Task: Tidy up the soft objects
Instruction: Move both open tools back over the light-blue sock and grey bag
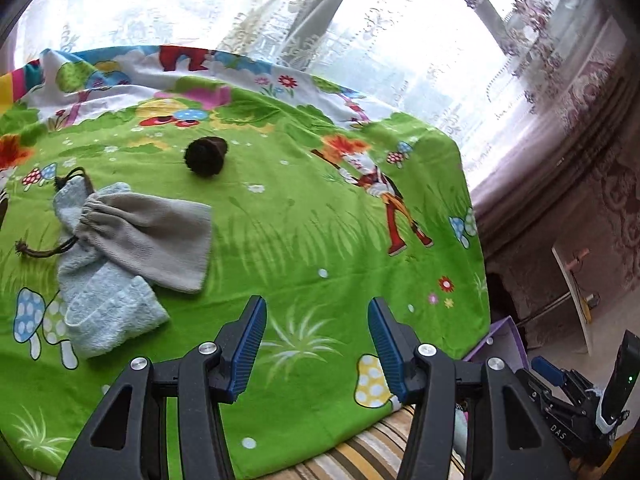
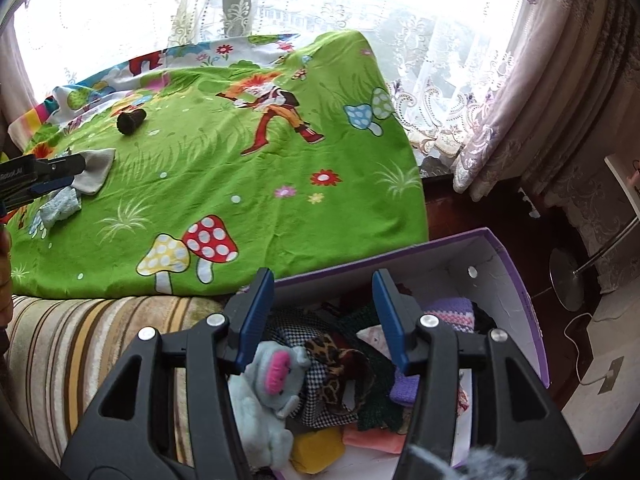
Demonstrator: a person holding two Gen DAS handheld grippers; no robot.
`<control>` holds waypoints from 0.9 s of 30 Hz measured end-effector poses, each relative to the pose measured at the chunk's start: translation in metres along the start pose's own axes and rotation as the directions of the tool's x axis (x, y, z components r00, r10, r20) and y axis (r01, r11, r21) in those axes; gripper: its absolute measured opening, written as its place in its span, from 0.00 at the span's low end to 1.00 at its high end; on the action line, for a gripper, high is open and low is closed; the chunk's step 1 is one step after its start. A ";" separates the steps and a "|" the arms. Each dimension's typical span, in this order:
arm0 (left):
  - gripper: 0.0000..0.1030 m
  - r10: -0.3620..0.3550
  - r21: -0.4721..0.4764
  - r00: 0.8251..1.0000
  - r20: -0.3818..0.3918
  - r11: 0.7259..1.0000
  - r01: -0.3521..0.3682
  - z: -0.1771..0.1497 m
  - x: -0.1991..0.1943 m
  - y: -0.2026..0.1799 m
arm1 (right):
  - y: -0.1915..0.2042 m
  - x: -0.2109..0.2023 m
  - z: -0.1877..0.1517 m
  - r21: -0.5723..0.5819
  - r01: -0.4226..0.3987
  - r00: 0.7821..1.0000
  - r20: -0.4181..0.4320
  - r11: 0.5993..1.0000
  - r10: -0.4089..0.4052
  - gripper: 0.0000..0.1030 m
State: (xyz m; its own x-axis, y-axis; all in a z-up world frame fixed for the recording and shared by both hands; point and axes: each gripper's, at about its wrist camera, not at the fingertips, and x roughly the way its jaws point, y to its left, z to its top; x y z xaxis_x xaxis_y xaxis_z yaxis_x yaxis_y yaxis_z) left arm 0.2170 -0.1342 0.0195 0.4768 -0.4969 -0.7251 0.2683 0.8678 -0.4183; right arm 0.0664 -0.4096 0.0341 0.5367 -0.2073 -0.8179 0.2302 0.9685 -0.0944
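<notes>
The left gripper (image 1: 317, 346) hung with jaws apart and nothing between them over the green cartoon-print sheet (image 1: 280, 216). At about ten o'clock from it lay the grey drawstring pouch (image 1: 160, 236) across a pale blue terry towel (image 1: 104, 304) — the towel's long axis ran from eleven to five. A dark brown fuzzy cone (image 1: 206, 156) sat further off, at eleven. The right gripper (image 2: 323, 318), also apart and empty, hovered over the purple-edged cardboard box (image 2: 532, 312) — only its view showed the box's contents, the light blue plush toy (image 2: 268, 400) among them.

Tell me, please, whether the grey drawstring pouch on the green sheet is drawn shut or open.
Drawn shut: the grey drawstring pouch has its mouth gathered into tight pleats, with the dark cord trailing out, and it lies flat across the light blue towel.
</notes>
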 end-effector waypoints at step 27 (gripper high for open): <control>0.66 0.285 -0.338 0.959 -0.004 0.902 -0.269 -0.002 0.005 0.162 | 0.161 0.025 0.081 -0.291 -0.191 0.980 0.003 0.937 0.201 0.62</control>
State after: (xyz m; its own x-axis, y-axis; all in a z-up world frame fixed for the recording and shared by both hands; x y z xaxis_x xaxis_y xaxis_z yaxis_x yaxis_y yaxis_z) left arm 0.2616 0.0041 -0.0529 0.5300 -0.2291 -0.8164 -0.1694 0.9148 -0.3667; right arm 0.1825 -0.2697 0.0443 0.5742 -0.0090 -0.8187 -0.1229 0.9877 -0.0970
